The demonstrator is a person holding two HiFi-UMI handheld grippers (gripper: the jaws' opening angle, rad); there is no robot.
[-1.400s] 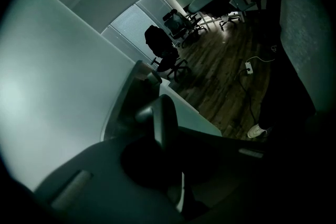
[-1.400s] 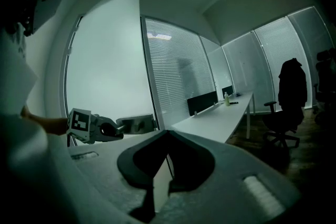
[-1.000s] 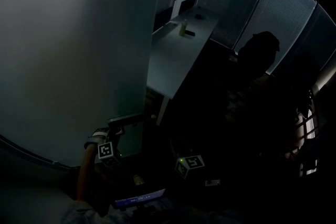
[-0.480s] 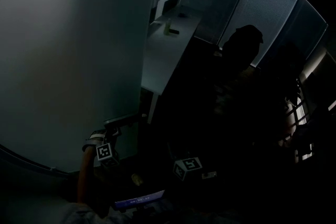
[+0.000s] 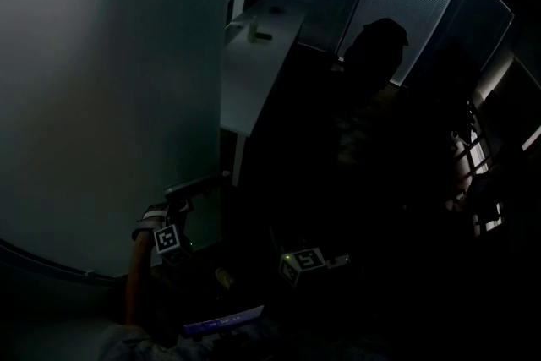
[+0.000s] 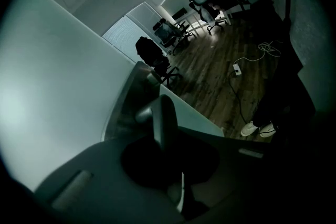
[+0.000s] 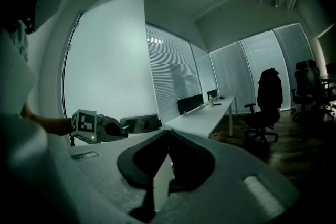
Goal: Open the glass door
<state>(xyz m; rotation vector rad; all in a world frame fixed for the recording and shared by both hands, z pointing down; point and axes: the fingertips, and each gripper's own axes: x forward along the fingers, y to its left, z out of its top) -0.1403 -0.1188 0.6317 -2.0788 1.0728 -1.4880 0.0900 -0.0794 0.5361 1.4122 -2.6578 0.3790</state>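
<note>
The frosted glass door (image 5: 110,97) fills the left of the head view. My left gripper (image 5: 199,186) reaches to the door's edge, its marker cube (image 5: 170,239) lower down. In the left gripper view, my left gripper (image 6: 164,136) is shut on the dark door handle (image 6: 160,113), a bar that stands up between the jaws. My right gripper (image 7: 167,134) is shut with nothing in it and hangs apart from the door; its cube (image 5: 303,260) shows low in the head view. The right gripper view shows the left gripper (image 7: 137,124) at the door (image 7: 105,60).
The room is dark. Behind the door's edge runs a long white desk (image 5: 249,63) with a small bottle (image 5: 252,32). A chair draped with a jacket (image 5: 376,55) stands before the blinds (image 5: 423,4). A person's white shoes (image 6: 257,127) and a cable (image 6: 236,68) are on the wooden floor.
In the head view the desk, blinds and draped chair have slid left and up. The left gripper keeps its hold at the door's edge. The right gripper's cube has barely shifted.
</note>
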